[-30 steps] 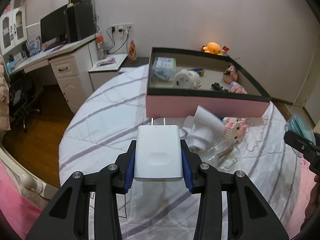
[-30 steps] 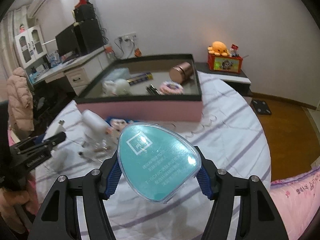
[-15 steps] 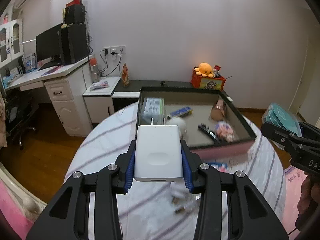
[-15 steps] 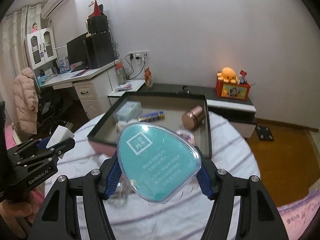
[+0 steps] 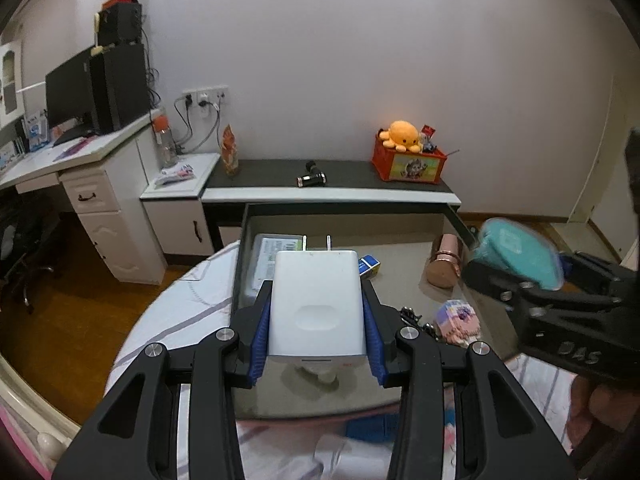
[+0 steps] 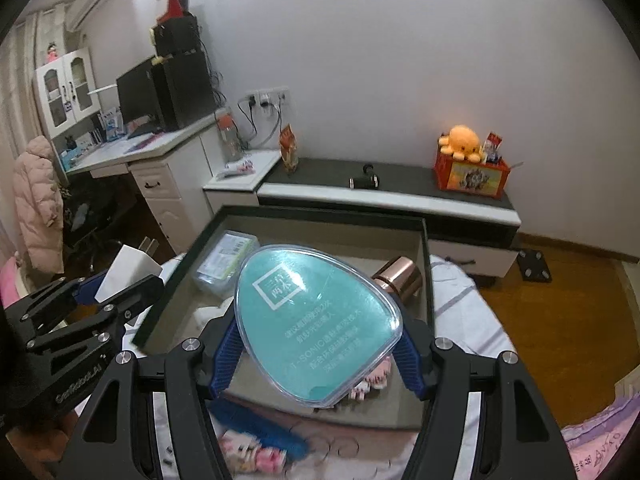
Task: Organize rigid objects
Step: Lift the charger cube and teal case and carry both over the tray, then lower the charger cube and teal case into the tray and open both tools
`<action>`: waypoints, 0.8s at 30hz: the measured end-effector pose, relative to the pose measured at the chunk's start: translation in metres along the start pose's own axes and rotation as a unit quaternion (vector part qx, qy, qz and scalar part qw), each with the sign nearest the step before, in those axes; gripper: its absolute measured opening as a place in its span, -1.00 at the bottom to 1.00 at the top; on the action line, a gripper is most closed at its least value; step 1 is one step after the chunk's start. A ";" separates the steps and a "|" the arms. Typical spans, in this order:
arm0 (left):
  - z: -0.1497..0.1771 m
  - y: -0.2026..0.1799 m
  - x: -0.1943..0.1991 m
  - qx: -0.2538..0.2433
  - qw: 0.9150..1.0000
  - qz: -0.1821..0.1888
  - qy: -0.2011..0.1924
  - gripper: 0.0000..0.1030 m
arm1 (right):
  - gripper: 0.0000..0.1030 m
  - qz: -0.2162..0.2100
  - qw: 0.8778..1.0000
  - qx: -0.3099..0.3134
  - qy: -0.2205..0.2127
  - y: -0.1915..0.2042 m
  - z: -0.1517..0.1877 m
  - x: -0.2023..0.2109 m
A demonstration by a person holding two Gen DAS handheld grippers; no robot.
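My left gripper (image 5: 318,316) is shut on a white plug charger (image 5: 317,304), prongs pointing forward, held above the near half of the dark-rimmed storage box (image 5: 238,280). My right gripper (image 6: 318,332) is shut on a teal egg-shaped case in a clear shell (image 6: 316,326), also held above the box (image 6: 426,264). Each gripper shows in the other's view: the left (image 6: 120,280) with the charger (image 6: 128,268), the right (image 5: 504,276) with the teal case (image 5: 516,252). In the box lie a copper tin (image 5: 442,266), a clear packet (image 5: 272,258) and a small pink toy (image 5: 458,322).
The box sits on a bed with a white striped sheet (image 5: 180,308). Loose small items lie on the sheet near the box (image 6: 256,448). Behind stand a low cabinet with an orange plush in a red crate (image 5: 404,152), and a desk with a monitor (image 5: 68,92).
Both grippers have risen and moved forward over the box, each still holding its object. The view has shifted from the items on the sheet to the box's inside.
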State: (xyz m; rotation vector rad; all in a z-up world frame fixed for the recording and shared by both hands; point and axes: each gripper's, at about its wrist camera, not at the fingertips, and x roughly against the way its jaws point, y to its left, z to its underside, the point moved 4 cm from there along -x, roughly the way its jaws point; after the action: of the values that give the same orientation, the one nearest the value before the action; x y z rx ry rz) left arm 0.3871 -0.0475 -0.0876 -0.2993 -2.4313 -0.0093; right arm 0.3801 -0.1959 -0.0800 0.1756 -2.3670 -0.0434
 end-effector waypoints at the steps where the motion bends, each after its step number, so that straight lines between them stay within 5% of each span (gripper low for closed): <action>1: -0.001 -0.001 -0.007 0.000 1.000 0.001 0.006 -0.22 | 0.29 0.001 1.000 -0.004 0.007 -0.003 0.000 -0.009; 13: 0.004 -0.006 -0.073 -0.008 0.998 -0.006 0.066 -0.20 | 0.30 0.001 0.996 -0.042 0.081 -0.034 0.013 -0.075; 15: 0.004 -0.007 -0.071 -0.014 0.998 -0.019 0.060 -0.07 | 0.30 -0.004 0.995 -0.041 0.087 -0.034 0.014 -0.076; 17: 0.004 -0.008 -0.065 -0.016 0.998 -0.019 0.051 0.43 | 0.46 -0.014 0.995 -0.042 0.085 -0.033 0.014 -0.074; 18: 0.003 -0.007 -0.060 -0.016 0.999 -0.022 0.044 0.53 | 0.64 -0.013 0.996 -0.043 0.078 -0.032 0.013 -0.071; 20: 0.002 -0.006 -0.048 -0.021 0.999 -0.035 0.025 0.84 | 0.65 -0.006 0.997 -0.041 0.072 -0.031 0.010 -0.065; 22: 0.000 -0.003 -0.037 -0.021 0.999 -0.042 0.013 0.89 | 0.72 -0.006 0.997 -0.042 0.066 -0.030 0.009 -0.058; 24: 0.000 0.001 -0.022 -0.017 0.999 -0.048 0.004 0.97 | 1.00 0.005 0.997 -0.045 0.059 -0.030 0.009 -0.051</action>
State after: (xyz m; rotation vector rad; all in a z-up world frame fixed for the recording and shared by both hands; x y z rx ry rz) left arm 0.4036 -0.0508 -0.1014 -0.1970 -2.4369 -0.0929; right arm 0.4138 -0.2187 -0.1241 0.1198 -2.2426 -0.1311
